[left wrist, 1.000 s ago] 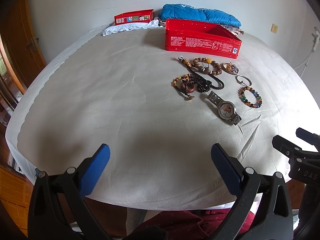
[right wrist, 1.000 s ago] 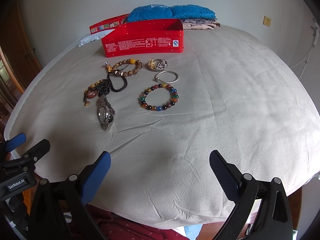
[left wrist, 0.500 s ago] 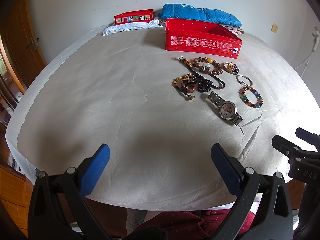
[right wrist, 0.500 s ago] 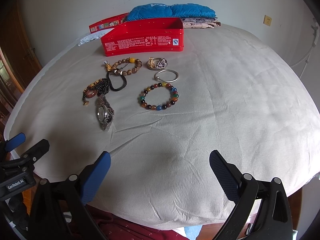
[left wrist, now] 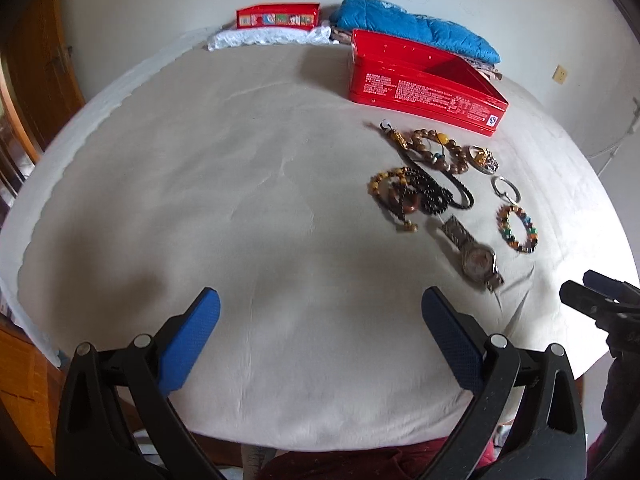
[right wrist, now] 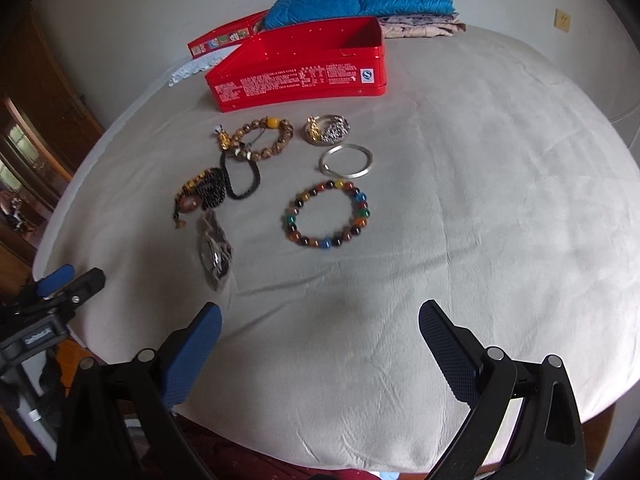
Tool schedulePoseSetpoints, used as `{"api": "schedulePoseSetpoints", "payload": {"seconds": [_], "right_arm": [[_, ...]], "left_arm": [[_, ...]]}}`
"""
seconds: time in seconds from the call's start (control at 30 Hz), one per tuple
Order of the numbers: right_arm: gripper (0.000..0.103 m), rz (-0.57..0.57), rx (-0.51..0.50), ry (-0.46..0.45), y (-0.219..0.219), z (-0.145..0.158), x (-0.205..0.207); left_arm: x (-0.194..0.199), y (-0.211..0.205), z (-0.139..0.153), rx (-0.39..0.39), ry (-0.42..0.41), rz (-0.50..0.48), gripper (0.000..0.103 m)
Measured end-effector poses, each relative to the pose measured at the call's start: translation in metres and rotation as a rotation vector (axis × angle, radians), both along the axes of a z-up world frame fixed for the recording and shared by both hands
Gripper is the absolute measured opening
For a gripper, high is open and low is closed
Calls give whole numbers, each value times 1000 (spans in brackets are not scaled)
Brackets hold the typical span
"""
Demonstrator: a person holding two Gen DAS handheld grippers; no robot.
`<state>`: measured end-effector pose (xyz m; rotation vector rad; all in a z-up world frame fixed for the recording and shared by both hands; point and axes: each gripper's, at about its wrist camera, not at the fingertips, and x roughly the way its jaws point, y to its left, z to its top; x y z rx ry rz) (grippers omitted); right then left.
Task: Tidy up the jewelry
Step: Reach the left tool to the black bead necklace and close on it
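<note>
Your jewelry lies in a loose cluster on the cloth-covered table [right wrist: 480, 200], just in front of the open red tin [right wrist: 304, 68].

Nearest the tin you have a wooden bead bracelet [right wrist: 264, 138] and a gold-and-silver ornament [right wrist: 328, 130]; just beside that sits a plain silver bangle [right wrist: 346, 160], then the multicoloured bead bracelet [right wrist: 326, 214]. To their left a dark bead string [right wrist: 212, 190] lies tangled with a black cord, and the metal wristwatch [left wrist: 474, 256] sits closest to you, blurred in the right wrist view so its face is hard to read there. Your left gripper [left wrist: 320, 336] and right gripper [right wrist: 318, 344] both hover over bare cloth, jaws spread wide and grasping nothing, well apart from every piece. Behind the tin rest a blue quilted bundle [right wrist: 360, 2] and the tin's lid [left wrist: 278, 18].
</note>
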<state>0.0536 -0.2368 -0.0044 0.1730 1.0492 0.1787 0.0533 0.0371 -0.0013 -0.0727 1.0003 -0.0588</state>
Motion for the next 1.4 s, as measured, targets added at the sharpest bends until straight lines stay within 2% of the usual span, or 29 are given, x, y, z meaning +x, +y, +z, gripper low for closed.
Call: {"api": "schedulePoseSetpoints", "payload": {"seconds": [0.13,0.17,0.2,0.27,0.4,0.63,0.77,1.03,1.1,1.2,1.3,1.4], "right_arm": [[99,21,41,16,-6,6,20],[99,26,49,21,-8,7,25],[96,29,57,29,-9,7,30],[90,23,73,46,-14,6,39],[80,13,100,73,-24,3,53],[76,33,113,109,-25,-2,70],[72,52,116,126,-22,-8,80],[70,54,133,147,-26,-15,93],[70,49,135,149,-28,-16,96],[71,50,136,152,-29,-16,99],[70,50,137,151,-29,-17,101],[71,45,145,153,-30,-17,102]], "left_arm": [[31,-3,1,-90,73,-65,96],[37,-6,1,-94,83,-74,89],[45,-10,0,-92,99,-84,77],[59,-17,-3,-98,130,-98,70],[86,-35,-6,-127,178,-148,69],[119,-58,-17,-89,243,-178,72],[131,-71,-25,-69,267,-197,78],[153,-82,-38,-34,298,-215,75],[154,-85,-38,-34,301,-233,69],[159,-87,-37,-49,328,-276,66],[168,-91,-38,-31,338,-285,61],[174,-92,-38,-9,341,-298,42]]}}
